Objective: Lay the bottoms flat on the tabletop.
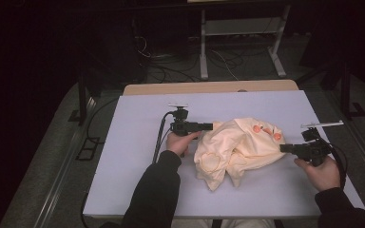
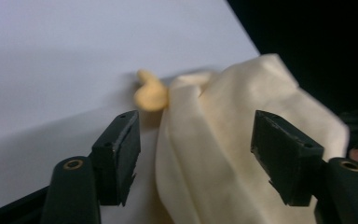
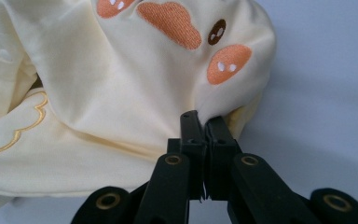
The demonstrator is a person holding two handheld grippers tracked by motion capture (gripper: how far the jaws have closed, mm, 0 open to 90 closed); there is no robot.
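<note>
The soft yellow baby garment with orange patches (image 1: 237, 147) lies bunched on the white table (image 1: 133, 156), pinched at one edge by the right claw (image 3: 203, 122), while the left claw (image 2: 196, 154) gapes at the opposite edge.

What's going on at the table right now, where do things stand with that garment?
A person at the white table works a crumpled pale yellow garment with a claw in each hand. The right claw is shut on a pinch of the garment's edge, just below its embroidered orange patches. The left claw is open, its jaws on either side of a fold at the garment's other side without pressing on it. The garment lies bunched, not yet spread or folded.
</note>
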